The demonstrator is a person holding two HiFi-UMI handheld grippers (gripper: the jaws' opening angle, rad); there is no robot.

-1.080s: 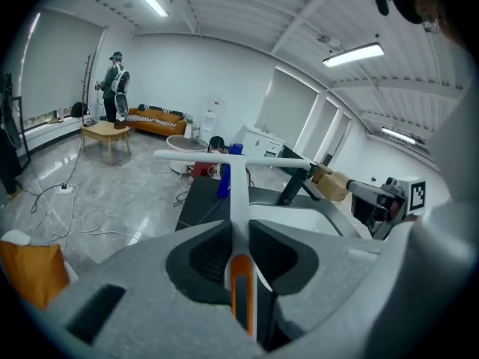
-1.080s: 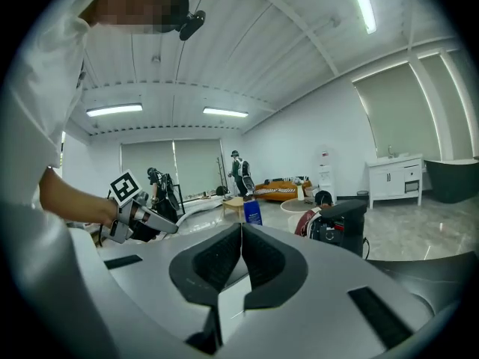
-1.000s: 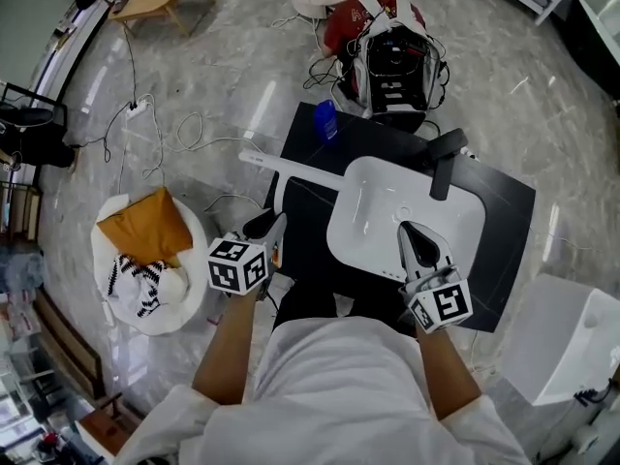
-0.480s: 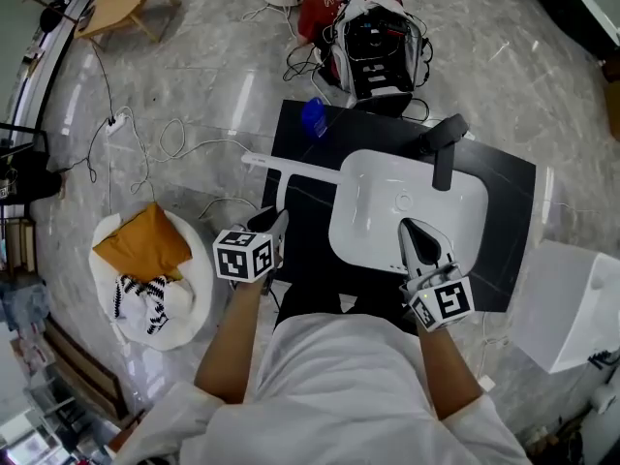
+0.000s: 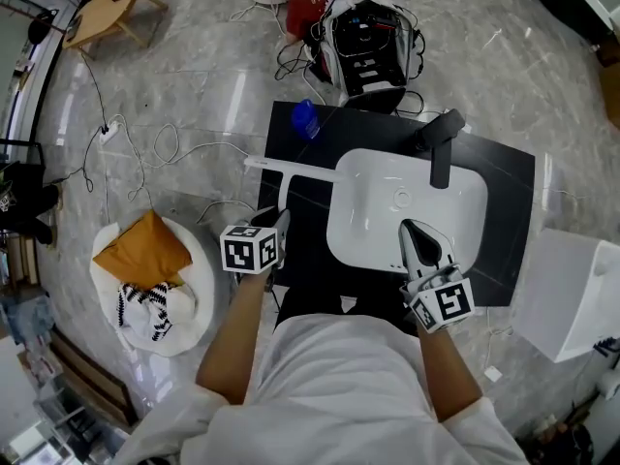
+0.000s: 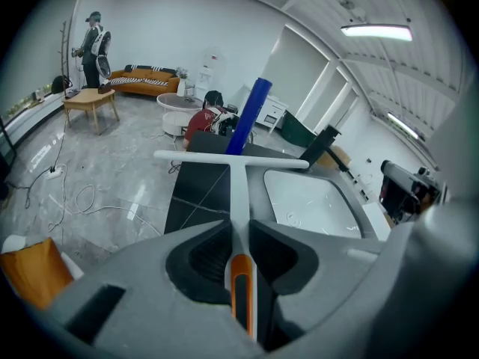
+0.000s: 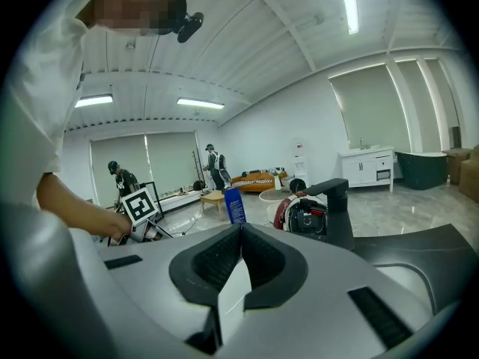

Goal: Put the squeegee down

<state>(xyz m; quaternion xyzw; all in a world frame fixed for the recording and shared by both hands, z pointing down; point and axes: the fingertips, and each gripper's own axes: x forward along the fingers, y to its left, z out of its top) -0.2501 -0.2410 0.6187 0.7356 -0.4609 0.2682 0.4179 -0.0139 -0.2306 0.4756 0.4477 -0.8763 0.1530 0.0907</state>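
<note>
A white T-shaped squeegee (image 5: 291, 170) with an orange and black grip lies out over the black counter (image 5: 310, 245); its blade is by the left rim of the white sink (image 5: 373, 177). My left gripper (image 5: 278, 221) is shut on its handle. In the left gripper view the white shaft (image 6: 238, 182) runs straight out from between the jaws of the left gripper (image 6: 238, 224) to the crossbar. My right gripper (image 5: 415, 231) hovers over the sink's near right side, shut and with nothing in it; in the right gripper view its tips (image 7: 239, 227) meet.
A blue bottle (image 5: 304, 119) stands at the counter's far left corner and a black faucet (image 5: 441, 145) behind the sink. On the floor are a round white seat with an orange cushion (image 5: 145, 245), cables, a backpack (image 5: 366, 42) and a white box (image 5: 572, 298).
My left gripper has sunk a little toward the counter with the squeegee still in it. The right gripper has stayed over the sink.
</note>
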